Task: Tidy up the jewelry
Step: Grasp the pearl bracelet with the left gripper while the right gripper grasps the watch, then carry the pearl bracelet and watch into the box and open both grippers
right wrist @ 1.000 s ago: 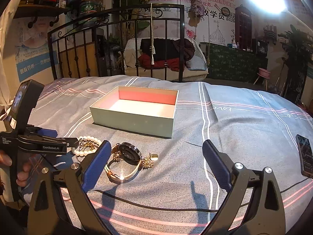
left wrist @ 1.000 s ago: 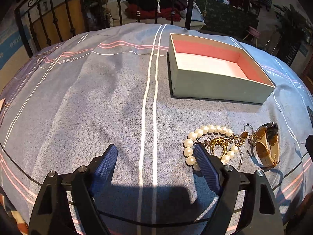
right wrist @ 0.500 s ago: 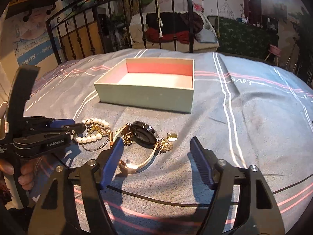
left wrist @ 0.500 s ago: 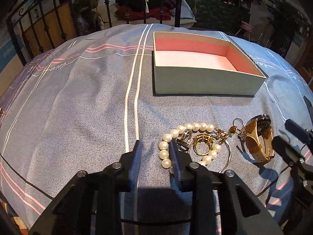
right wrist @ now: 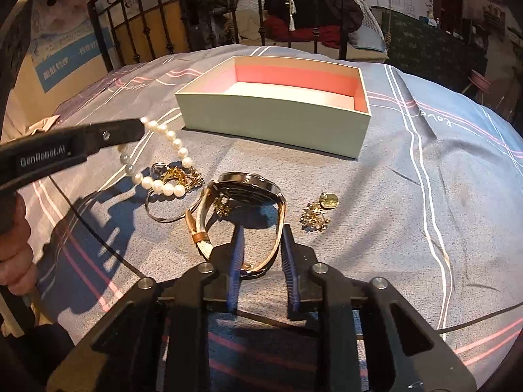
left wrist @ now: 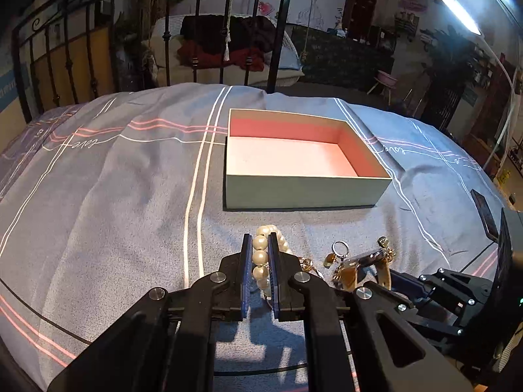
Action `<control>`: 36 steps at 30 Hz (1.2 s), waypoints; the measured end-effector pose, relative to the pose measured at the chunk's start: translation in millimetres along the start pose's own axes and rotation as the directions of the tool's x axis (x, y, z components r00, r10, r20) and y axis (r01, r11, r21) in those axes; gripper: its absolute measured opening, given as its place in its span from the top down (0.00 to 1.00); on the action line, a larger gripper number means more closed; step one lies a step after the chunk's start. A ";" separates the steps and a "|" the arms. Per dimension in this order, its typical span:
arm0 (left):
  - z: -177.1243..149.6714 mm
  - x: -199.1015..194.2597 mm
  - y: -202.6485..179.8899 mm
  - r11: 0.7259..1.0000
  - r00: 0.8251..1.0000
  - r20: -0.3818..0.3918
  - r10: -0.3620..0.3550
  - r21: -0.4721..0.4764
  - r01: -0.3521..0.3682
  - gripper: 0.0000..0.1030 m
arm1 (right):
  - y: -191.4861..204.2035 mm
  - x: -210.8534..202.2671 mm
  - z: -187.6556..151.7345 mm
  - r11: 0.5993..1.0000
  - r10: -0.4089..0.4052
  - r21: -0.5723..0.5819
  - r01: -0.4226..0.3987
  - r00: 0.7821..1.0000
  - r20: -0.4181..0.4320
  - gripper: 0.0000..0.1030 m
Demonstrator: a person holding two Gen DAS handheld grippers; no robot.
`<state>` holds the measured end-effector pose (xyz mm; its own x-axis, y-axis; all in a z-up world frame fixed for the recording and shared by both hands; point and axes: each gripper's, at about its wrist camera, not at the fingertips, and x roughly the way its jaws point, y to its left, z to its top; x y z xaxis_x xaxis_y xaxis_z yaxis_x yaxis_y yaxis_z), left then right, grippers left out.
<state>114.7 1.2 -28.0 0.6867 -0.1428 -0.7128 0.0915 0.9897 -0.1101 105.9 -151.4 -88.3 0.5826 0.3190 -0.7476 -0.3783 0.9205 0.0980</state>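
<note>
**A:** Talk me through that moment. What had just changed?

**B:** Both sets of jaws had just been closing. A second before, they stood wide over the pile; then my left gripper (left wrist: 260, 245) was pinched on the pearl bracelet (left wrist: 260, 258), beads stacked between the blue pads. In the right wrist view the strand (right wrist: 170, 150) hung from that gripper's tip, its upper end lifted while the lower loop was still down by the gold pieces (right wrist: 178, 174) on the bedspread (right wrist: 425, 196).

**A:** And your right hand?

**B:** My right gripper (right wrist: 261, 232) had drawn nearly together around the tan strap of the watch (right wrist: 248, 189). The strap loop sat between the pads. It looked gripped, though the watch's face still rested on the cloth.

**A:** So two items taken at once. Where was the box?

**B:** The open box (right wrist: 271, 114), green outside and pink inside, sat just beyond the pile with nothing in it. Nothing had gone in yet, so I judged us at the very start.

**A:** Anything left behind?

**B:** The gold earrings (right wrist: 318, 212) lay loose to the right of the watch, plus a ring (left wrist: 340, 247) and the tangle under the pearls.

**A:** Risks?

**B:** The pearls might have dragged that tangle up with them, I reckoned. And a strap-only hold could have let the heavy watch swing on the way over the box wall.
</note>
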 end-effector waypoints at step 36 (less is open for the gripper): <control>98.1 -12.6 -21.2 0.996 0.985 0.148 -0.086 0.038 0.081 0.91 | -34.3 -40.2 132.6 0.999 -0.041 0.001 0.042 0.964 0.261 0.96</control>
<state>174.8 -16.9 51.2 0.7756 -0.2242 -0.5900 0.1742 0.9745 -0.1413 190.8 -165.9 25.5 0.7650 0.3290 -0.5536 -0.3528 0.9333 0.0671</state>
